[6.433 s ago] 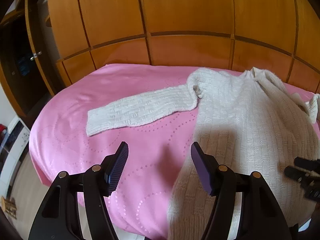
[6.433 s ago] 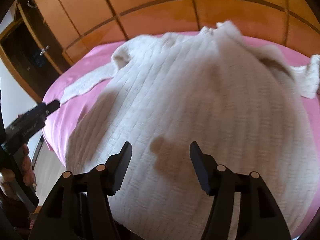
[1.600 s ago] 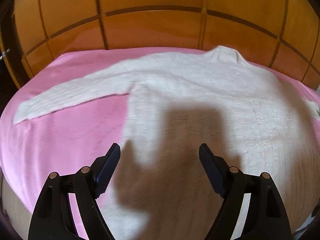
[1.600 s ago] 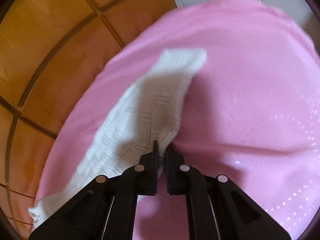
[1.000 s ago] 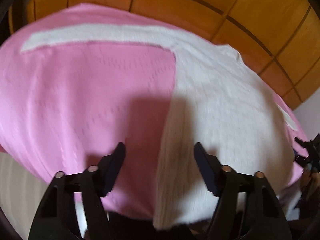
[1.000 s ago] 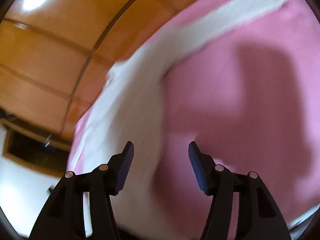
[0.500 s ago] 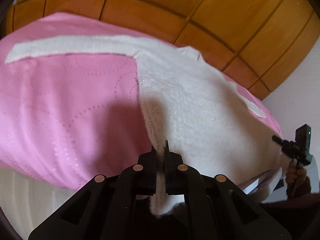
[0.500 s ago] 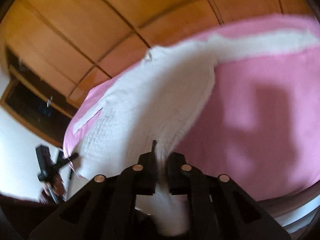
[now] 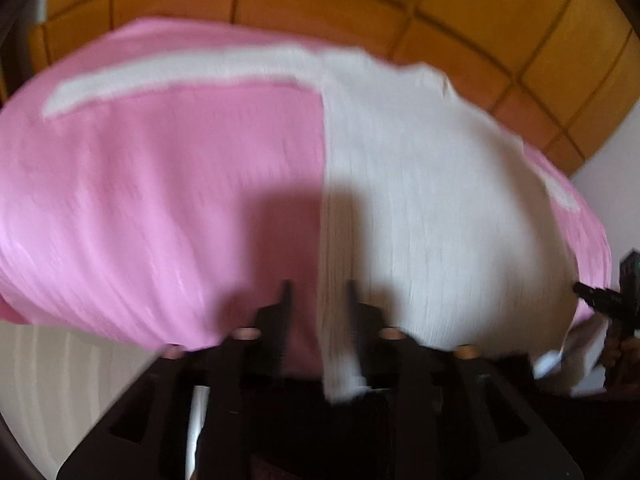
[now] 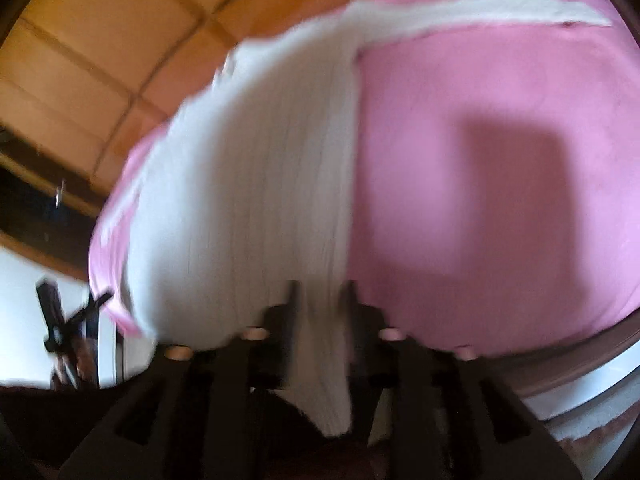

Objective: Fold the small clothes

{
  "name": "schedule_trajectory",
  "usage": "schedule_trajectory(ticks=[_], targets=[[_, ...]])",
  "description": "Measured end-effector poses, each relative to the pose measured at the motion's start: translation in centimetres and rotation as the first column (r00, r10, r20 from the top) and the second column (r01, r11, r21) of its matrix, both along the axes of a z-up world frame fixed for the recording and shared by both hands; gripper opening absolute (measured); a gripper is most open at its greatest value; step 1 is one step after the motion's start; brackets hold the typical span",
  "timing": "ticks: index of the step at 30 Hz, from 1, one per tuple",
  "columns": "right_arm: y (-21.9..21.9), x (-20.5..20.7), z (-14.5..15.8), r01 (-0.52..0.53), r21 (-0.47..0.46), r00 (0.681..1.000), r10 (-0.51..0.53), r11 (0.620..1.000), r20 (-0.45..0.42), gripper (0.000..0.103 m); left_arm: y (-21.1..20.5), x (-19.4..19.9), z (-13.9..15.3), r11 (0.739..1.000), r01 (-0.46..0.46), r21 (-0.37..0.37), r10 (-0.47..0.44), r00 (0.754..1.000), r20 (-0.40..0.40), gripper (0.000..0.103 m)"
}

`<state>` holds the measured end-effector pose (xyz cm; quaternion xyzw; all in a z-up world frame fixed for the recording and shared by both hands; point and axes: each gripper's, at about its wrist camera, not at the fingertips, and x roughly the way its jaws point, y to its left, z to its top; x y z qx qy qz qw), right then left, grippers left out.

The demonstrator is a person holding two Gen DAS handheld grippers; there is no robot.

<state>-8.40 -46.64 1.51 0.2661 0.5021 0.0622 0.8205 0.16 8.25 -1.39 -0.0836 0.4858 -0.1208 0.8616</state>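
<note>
Both jaws just opening, left gripper (image 9: 318,300) and right gripper (image 10: 318,300) straddle the sweater's (image 9: 420,200) hem at the bed's (image 9: 160,200) near edge.

No text, label, brand, number or sign can be read anywhere; both views are blurred by motion.

Spread flat across a pink-sheeted bed (image 9: 152,200): a white knitted sweater (image 9: 420,200), sleeves reaching toward ten and three o'clock, hem apparently overhanging the near edge.
</note>
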Motion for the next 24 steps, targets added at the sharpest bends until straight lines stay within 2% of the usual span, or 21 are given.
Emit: schedule_trajectory(ticks=[1, 3, 5, 6, 9, 11, 16, 20, 22, 24], targets=[[-1.7, 0.1, 0.8, 0.052, 0.001, 0.998, -0.052, 0.999, 0.026, 0.045, -0.3, 0.5, 0.8, 1.000, -0.023, 0.002, 0.023, 0.999, 0.041, 0.053], [-4.3, 1.1, 1.1, 0.142, 0.017, 0.988, -0.143, 0.990, 0.055, 0.045, -1.4, 1.5, 1.7, 0.999, -0.039, 0.013, 0.037, 0.995, 0.097, 0.054], [-7.9, 2.5, 0.9, 0.262, 0.037, 0.962, -0.264, 0.964, 0.072, 0.045, -3.5, 3.2, 2.2, 0.999, -0.021, 0.029, 0.017, 0.991, 0.129, 0.054], [-9.4, 3.4, 0.6, 0.317, 0.050, 0.944, -0.320, 0.947, 0.077, 0.045, -5.0, 4.3, 2.2, 0.999, -0.019, 0.047, 0.012, 0.991, 0.135, 0.056], [-15.8, 5.4, -1.1, 0.502, 0.113, 0.858, -0.511, 0.857, 0.063, 0.042, -7.8, 6.3, 1.5, 0.998, 0.014, 0.061, -0.021, 0.992, 0.122, 0.056], [-18.8, 6.4, -1.5, 0.573, 0.114, 0.811, -0.581, 0.812, 0.065, 0.038, -10.2, 7.7, 0.8, 0.994, 0.047, 0.096, -0.058, 0.992, 0.113, 0.056], [-24.7, 9.0, -1.9, 0.686, 0.120, 0.714, -0.696, 0.718, 0.078, 0.034, -13.0, 8.5, -0.4, 0.984, 0.115, 0.138, -0.127, 0.989, 0.077, 0.056], [-28.7, 10.5, -2.5, 0.741, 0.143, 0.656, -0.753, 0.657, 0.059, 0.033, -14.3, 9.2, -1.6, 0.979, 0.123, 0.164, -0.131, 0.991, 0.037, 0.056], [-30.1, 11.2, -3.2, 0.767, 0.134, 0.627, -0.778, 0.627, 0.052, 0.022, -14.2, 9.5, -2.1, 0.980, 0.114, 0.162, -0.120, 0.992, 0.026, 0.056], [-31.8, 11.0, -3.8, 0.787, 0.124, 0.604, -0.795, 0.605, 0.044, 0.010, -14.1, 9.7, -2.2, 0.981, 0.107, 0.161, -0.113, 0.993, 0.026, 0.061]])
